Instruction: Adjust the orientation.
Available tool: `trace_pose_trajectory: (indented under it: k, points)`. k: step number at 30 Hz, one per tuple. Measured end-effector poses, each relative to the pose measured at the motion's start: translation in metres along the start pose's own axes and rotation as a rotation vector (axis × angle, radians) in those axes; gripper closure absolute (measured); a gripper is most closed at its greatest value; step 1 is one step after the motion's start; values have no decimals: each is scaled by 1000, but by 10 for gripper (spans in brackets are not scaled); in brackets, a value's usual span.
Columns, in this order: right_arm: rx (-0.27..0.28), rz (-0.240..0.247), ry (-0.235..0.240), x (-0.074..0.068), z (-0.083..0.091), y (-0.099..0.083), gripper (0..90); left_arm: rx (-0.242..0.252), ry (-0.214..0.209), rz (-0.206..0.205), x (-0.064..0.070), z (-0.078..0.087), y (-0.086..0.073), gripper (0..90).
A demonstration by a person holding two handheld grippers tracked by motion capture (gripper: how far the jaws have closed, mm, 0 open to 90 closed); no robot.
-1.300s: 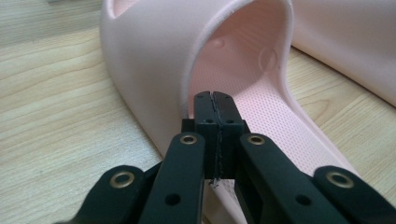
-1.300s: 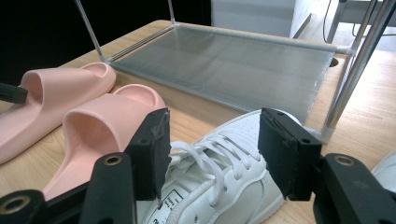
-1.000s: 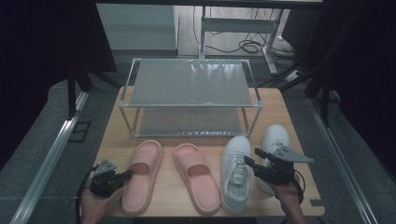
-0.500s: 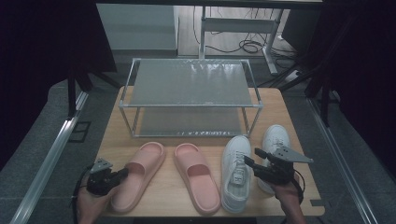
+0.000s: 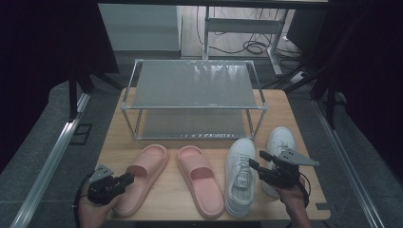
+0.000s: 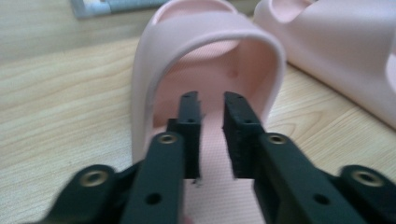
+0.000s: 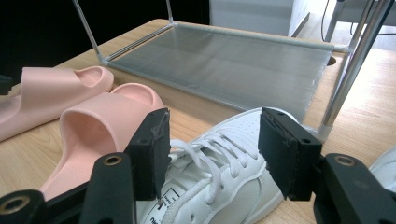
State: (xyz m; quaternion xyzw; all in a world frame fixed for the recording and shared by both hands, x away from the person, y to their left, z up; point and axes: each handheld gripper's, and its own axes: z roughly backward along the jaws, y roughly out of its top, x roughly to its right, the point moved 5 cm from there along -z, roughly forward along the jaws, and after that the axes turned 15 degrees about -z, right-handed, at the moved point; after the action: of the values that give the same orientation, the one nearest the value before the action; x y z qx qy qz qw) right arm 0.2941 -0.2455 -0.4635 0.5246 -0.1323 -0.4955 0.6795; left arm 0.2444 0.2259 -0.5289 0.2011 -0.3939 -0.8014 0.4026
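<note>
Across the far half of the wooden surface (image 5: 285, 114) stands a two-tier metal rack (image 5: 192, 97), its mesh shelves bare, at twelve o'clock from the shoes. Before it lie four shoes in a row: a pink slipper (image 5: 142, 178) at the left, a second pink slipper (image 5: 202, 185) just beside it, then a white sneaker (image 5: 240, 175) and a second white sneaker (image 5: 278, 152) at the right, partly covered by the right gripper.

The left gripper (image 5: 124, 179) sits at the heel end of the left slipper, at about eight o'clock on the surface. In the left gripper view its jaws stand nearly closed, a narrow gap between them, over the slipper's footbed (image 6: 212, 135) and pointing into the arch of the strap; whether they touch the sole I cannot tell. That slipper's long axis runs from seven o'clock at the heel to one o'clock at the toe, toe toward the rack.

The right gripper (image 5: 259, 164) hovers at four o'clock, between the two sneakers; its jaws are wide apart and hold nothing, with the laces of the nearer sneaker (image 7: 210, 186) below them.

The person's hands are cut off by the bottom edge of the high view. The room around the surface is dark and hard to make out.
</note>
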Motion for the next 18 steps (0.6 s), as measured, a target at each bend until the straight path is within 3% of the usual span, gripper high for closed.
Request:
trace_pose_trajectory:
  k: [5, 12, 18]
  points:
    - [0, 0, 0, 0, 0, 0, 436, 7, -26, -9, 10, 2, 3, 587]
    - [5, 0, 1, -1, 2, 1, 435, 11, -71, -15, 26, 3, 9, 536]
    - [4, -1, 1, 0, 2, 1, 436, -4, -75, -20, 31, -1, 10, 525]
